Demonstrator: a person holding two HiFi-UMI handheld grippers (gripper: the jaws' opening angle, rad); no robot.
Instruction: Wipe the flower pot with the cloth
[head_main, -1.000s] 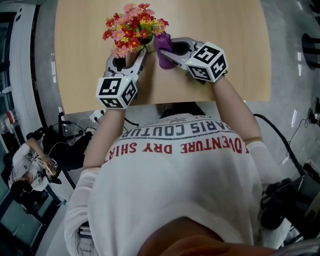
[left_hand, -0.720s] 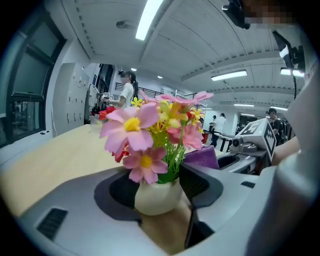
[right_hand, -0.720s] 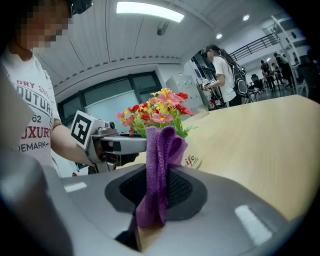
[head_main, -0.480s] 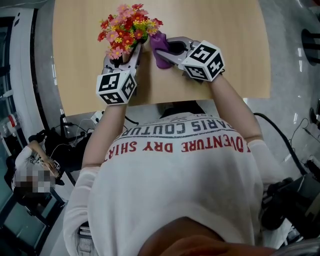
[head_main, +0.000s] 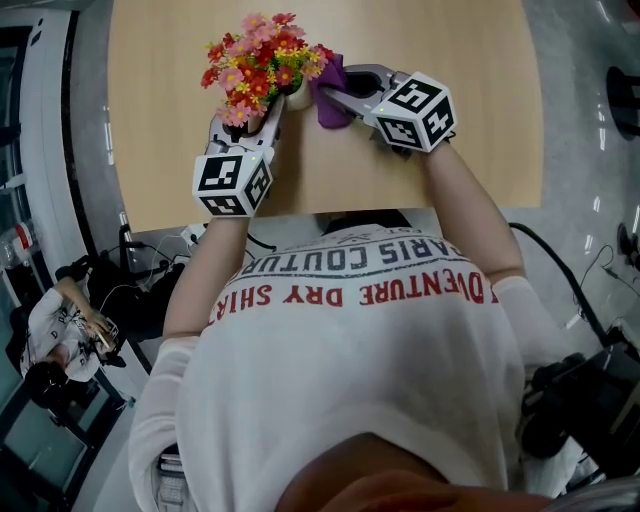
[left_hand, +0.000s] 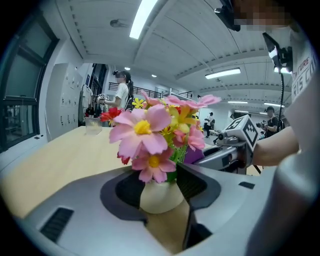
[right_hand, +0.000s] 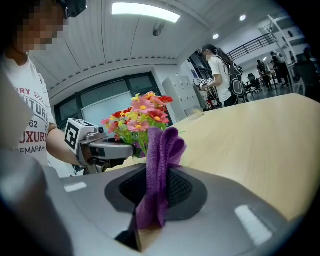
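A small cream flower pot (left_hand: 158, 198) with pink, red and yellow flowers (head_main: 262, 62) stands near the wooden table's (head_main: 450, 60) front edge. My left gripper (left_hand: 160, 186) has the pot between its jaws, which are closing; both pads touch its sides. In the head view the left gripper (head_main: 256, 116) reaches in under the blooms. My right gripper (right_hand: 156, 202) is shut on a folded purple cloth (right_hand: 161, 165). That cloth (head_main: 332, 92) lies against the pot's right side, with the right gripper (head_main: 340, 98) just behind it.
A clear container (left_hand: 93, 125) stands far off on the table. People stand in the room beyond. The table's near edge runs just below both grippers. On the floor at the left are cables and a seated person (head_main: 60, 330).
Little differs. The flowers and both grippers shifted slightly left and then back. The purple cloth stays against the pot's right side, now a touch higher.
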